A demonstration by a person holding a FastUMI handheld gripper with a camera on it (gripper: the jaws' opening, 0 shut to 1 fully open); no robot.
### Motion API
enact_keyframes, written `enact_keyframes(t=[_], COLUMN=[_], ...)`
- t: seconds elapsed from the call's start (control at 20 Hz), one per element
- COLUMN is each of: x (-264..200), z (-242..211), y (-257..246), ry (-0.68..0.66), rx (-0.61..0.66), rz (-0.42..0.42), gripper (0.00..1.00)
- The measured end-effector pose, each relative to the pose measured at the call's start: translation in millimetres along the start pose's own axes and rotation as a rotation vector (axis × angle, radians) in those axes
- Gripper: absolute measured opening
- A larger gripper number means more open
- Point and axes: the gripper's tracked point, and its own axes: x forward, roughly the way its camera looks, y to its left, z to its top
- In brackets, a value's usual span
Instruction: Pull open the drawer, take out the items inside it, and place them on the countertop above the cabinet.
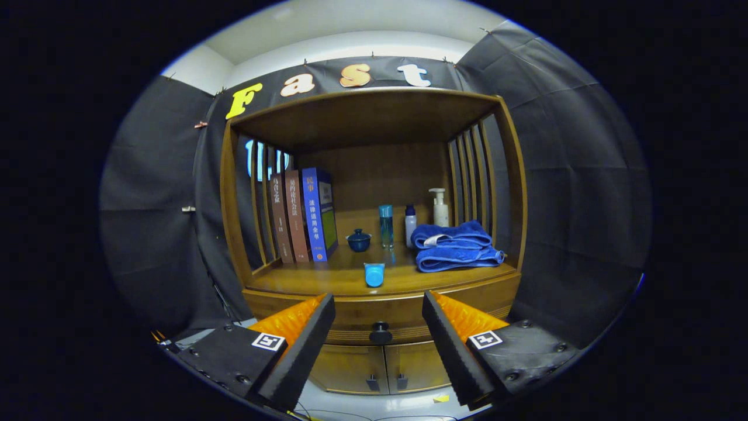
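A wooden cabinet stands ahead with its drawer [350,324] pushed in; the drawer's dark round knob [380,333] shows between my fingers, a short way beyond their tips. My gripper [378,304] is open and holds nothing. On the countertop [304,280] above the drawer, a small blue cylinder [374,274] sits near the front edge, just past the fingertips. What lies inside the drawer is hidden.
On the countertop stand three upright books [302,216] at the left, a dark blue lidded cup [359,240], a teal bottle [385,226], a small white bottle [411,224], a pump bottle [439,208] and folded blue towels [456,245]. Two lower doors [383,368] sit under the drawer.
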Motion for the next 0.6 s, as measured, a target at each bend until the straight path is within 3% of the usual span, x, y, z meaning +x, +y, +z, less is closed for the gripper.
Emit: enact_keyframes(t=[0.35, 0.6], x=[-48.6, -71.9], z=[51.3, 88.5], y=[-15.3, -2.7], ry=[-0.015, -0.077], rx=[-0.106, -0.073], rz=[-0.012, 0.031], gripper=[0.98, 0.98])
